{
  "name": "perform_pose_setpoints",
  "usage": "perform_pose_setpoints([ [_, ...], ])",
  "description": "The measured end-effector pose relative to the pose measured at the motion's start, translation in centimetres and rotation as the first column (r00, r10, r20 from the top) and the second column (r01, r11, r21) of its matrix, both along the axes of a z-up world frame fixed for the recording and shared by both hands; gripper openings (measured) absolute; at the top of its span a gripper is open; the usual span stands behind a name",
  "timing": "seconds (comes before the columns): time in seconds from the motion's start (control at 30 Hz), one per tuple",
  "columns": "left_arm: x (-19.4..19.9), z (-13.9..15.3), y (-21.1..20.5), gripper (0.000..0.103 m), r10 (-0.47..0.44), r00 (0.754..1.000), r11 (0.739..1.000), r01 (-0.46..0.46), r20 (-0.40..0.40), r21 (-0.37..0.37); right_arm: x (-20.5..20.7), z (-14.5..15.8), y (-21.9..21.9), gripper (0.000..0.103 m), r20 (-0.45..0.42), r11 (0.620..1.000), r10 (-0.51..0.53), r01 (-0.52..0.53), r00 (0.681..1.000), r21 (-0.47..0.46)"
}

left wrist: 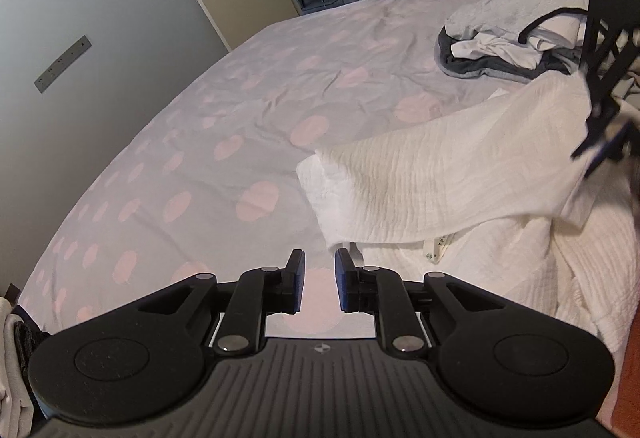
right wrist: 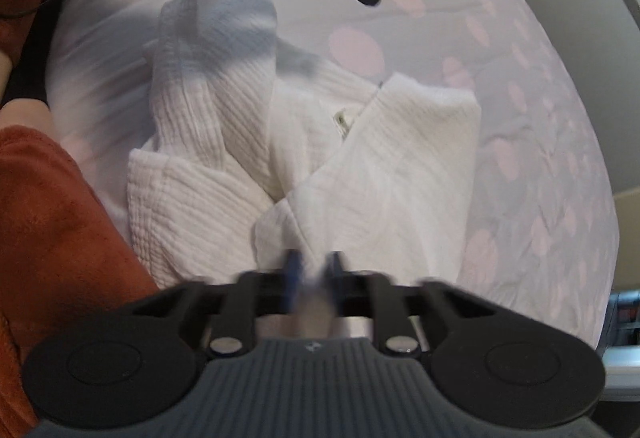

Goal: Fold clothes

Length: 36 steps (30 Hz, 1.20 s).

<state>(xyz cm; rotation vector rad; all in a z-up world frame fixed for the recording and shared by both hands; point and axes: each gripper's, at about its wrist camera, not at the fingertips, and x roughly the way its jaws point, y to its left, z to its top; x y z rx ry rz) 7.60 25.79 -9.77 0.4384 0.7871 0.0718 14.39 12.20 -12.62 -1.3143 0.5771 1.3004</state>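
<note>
Lies bunched at the near right corner of the pale grey bedsheet with pink dots (left wrist: 200, 158): a white crinkled cotton garment (left wrist: 460, 174), one long panel of it raised off the heap and stretched towards the middle of the bed. Seems pinched at its raised end by the right gripper (right wrist: 312, 266), whose fingers stand close together with cloth running up between them, though motion blur leaves the grip short of certain. Hovers low over bare sheet by the near edge, just beside the garment's folded end: the left gripper (left wrist: 320, 266), jaws parted a moderate way and holding nothing.

Judged as the step in hand: carrying the raised panel across to lay a fold.

To do it well:
- Keep the panel taut and level while crossing, so no crease forms underneath.
- Bring the free tool onto the loose folded end and pin or pinch it there.
- Lower both ends together, hems matching.
- Keep clear of the grey and white heap of other clothes (left wrist: 500, 38) at the far right corner.
</note>
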Motion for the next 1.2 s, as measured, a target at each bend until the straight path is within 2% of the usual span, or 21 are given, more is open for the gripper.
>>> perform_pose_setpoints([
  [0.13, 0.7, -0.6, -0.4, 0.024, -0.037, 0.999, 0.998, 0.037, -0.005, 0.045, 2.4, 1.8, -2.4, 0.008, 0.030, 0.988, -0.142, 0.139, 0.989, 0.074],
  [0.23, 1.3, -1.0, -0.8, 0.027, -0.068, 0.998, 0.994, 0.069, -0.008, 0.083, 5.4, 3.4, -5.5, 0.008, 0.047, 0.949, -0.296, 0.289, 0.954, 0.127],
  [0.43, 3.3, -2.0, -3.2, 0.027, -0.179, 0.983, 0.969, 0.182, -0.035, 0.165, 10.7, 4.9, -12.3, 0.007, 0.035, 0.810, -0.565, 0.546, 0.825, 0.212],
  [0.5, 4.0, -2.4, -4.5, 0.027, -0.235, 0.971, 0.948, 0.239, -0.046, 0.208, 12.0, 4.9, -14.5, 0.007, 0.009, 0.761, -0.625, 0.607, 0.780, 0.230],
  [0.6, 5.2, -3.1, -6.4, 0.030, -0.319, 0.945, 0.901, 0.325, -0.068, 0.287, 13.2, 4.2, -17.2, 0.007, -0.054, 0.702, -0.682, 0.673, 0.729, 0.234],
  [0.67, 5.8, -3.9, -7.7, 0.037, -0.381, 0.920, 0.855, 0.389, -0.094, 0.343, 13.2, 3.4, -17.8, 0.007, -0.072, 0.689, -0.692, 0.688, 0.718, 0.230],
  [0.73, 6.2, -5.0, -8.8, 0.049, -0.444, 0.886, 0.795, 0.459, -0.134, 0.397, 13.2, 2.7, -18.2, 0.007, -0.088, 0.680, -0.698, 0.697, 0.711, 0.227],
  [0.77, 6.3, -5.6, -9.3, 0.050, -0.471, 0.868, 0.762, 0.491, -0.158, 0.423, 13.2, 2.5, -18.3, 0.007, -0.095, 0.678, -0.699, 0.699, 0.709, 0.228],
  [0.87, 6.5, -7.7, -10.4, 0.051, -0.533, 0.816, 0.653, 0.565, -0.225, 0.504, 13.3, 2.1, -18.5, 0.007, -0.119, 0.669, -0.702, 0.707, 0.702, 0.230],
  [0.97, 6.8, -9.8, -10.9, 0.054, -0.568, 0.774, 0.537, 0.605, -0.278, 0.588, 13.5, 1.9, -18.7, 0.007, -0.140, 0.661, -0.704, 0.715, 0.696, 0.229],
  [1.03, 7.1, -11.2, -11.3, 0.060, -0.585, 0.744, 0.457, 0.631, -0.322, 0.627, 13.7, 1.8, -18.8, 0.008, -0.150, 0.658, -0.704, 0.717, 0.694, 0.230],
  [1.1, 7.4, -12.5, -11.4, 0.060, -0.595, 0.719, 0.382, 0.646, -0.360, 0.660, 13.8, 1.6, -19.0, 0.008, -0.159, 0.653, -0.705, 0.721, 0.691, 0.232],
  [1.17, 7.8, -13.7, -11.5, 0.060, -0.600, 0.709, 0.330, 0.640, -0.369, 0.693, 13.9, 1.5, -19.0, 0.008, -0.168, 0.649, -0.706, 0.724, 0.688, 0.233],
  [1.2, 8.1, -14.1, -11.5, 0.059, -0.596, 0.713, 0.321, 0.634, -0.369, 0.704, 13.9, 1.5, -19.0, 0.008, -0.171, 0.648, -0.706, 0.725, 0.687, 0.233],
])
